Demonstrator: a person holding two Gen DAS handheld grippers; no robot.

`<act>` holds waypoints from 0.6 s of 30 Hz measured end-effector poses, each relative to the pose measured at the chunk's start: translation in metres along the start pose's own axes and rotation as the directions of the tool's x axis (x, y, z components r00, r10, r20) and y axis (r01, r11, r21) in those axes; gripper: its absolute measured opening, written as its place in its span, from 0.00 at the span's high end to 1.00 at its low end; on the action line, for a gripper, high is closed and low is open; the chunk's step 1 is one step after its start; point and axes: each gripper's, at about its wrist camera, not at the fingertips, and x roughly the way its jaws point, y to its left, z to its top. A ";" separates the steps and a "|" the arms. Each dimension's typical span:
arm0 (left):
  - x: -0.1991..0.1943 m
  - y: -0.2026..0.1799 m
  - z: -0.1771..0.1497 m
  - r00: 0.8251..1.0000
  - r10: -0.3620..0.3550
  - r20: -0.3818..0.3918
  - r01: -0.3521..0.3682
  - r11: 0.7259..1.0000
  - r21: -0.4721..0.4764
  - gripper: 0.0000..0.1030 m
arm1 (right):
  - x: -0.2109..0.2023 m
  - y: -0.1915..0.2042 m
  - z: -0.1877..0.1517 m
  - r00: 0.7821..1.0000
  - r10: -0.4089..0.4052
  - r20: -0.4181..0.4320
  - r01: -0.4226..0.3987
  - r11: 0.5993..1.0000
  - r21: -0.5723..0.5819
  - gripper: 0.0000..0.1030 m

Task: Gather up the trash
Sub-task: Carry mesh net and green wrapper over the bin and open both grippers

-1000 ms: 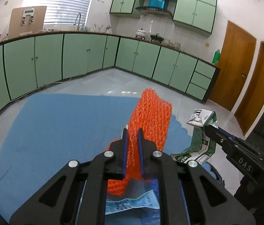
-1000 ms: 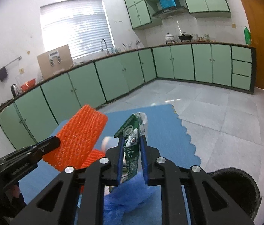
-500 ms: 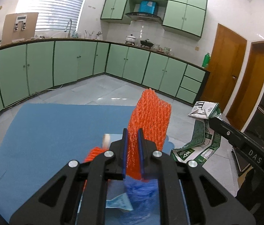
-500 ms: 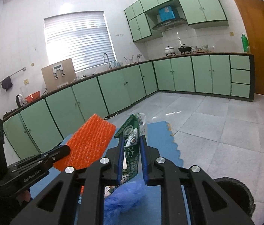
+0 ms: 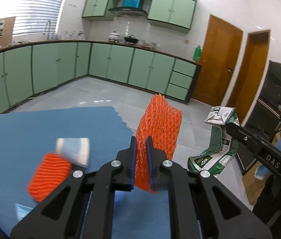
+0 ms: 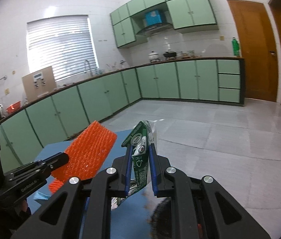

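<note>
The left hand-held gripper [image 5: 141, 149] is pinching a piece of orange foam netting [image 5: 158, 125], its blue-edged fingers pressed flat against the mesh. The netting is a bright orange sleeve with a knobbly, woven texture; it stands upright out of the jaws and is lifted clear of the blue mat [image 5: 40, 131] below. From the right wrist view the same netting [image 6: 90, 153] shows as a broad, tilted slab just left of the carton.

The right hand-held gripper [image 6: 139, 159] is pinching a flattened green and white drink carton [image 6: 140, 149]. The carton is crumpled, with printed labels and a folded gable top that pokes up above the fingertips. In the left wrist view it [image 5: 218, 139] hangs to the right, bent and creased, over the pale tiled floor [image 5: 104, 93].

On the mat, near left, lie a second piece of orange netting [image 5: 48, 175] and a small white and blue packet [image 5: 74, 151] touching it, both blurred. A dark rounded shape [image 6: 164, 213] sits low in the right wrist view, too blurred to identify. Green kitchen cabinets [image 5: 110, 63] line the far walls.
</note>
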 end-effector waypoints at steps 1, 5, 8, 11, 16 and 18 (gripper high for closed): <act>0.005 -0.006 -0.002 1.000 -0.010 -0.008 0.010 1.000 0.006 0.91 | -0.002 -0.009 -0.001 1.000 -0.017 -0.001 0.017 1.000 0.005 0.84; 0.028 -0.032 -0.010 0.998 -0.053 -0.042 0.054 0.998 0.034 0.91 | -0.007 -0.038 -0.006 0.998 -0.066 -0.011 0.066 0.997 0.028 0.84; 0.042 -0.047 -0.015 0.995 -0.073 -0.063 0.076 0.996 0.048 0.91 | -0.008 -0.058 -0.012 0.995 -0.097 -0.021 0.098 0.994 0.043 0.84; 0.059 -0.064 -0.020 0.992 -0.088 -0.085 0.093 0.994 0.063 0.91 | -0.007 -0.078 -0.020 0.991 -0.126 -0.035 0.128 0.990 0.053 0.84; 0.087 -0.089 -0.032 0.986 -0.111 -0.123 0.122 0.989 0.082 0.91 | -0.003 -0.110 -0.034 0.983 -0.167 -0.070 0.172 0.983 0.070 0.84; 0.096 -0.096 -0.037 0.983 -0.120 -0.140 0.133 0.987 0.086 0.91 | 0.000 -0.118 -0.037 0.981 -0.177 -0.080 0.183 0.980 0.072 0.84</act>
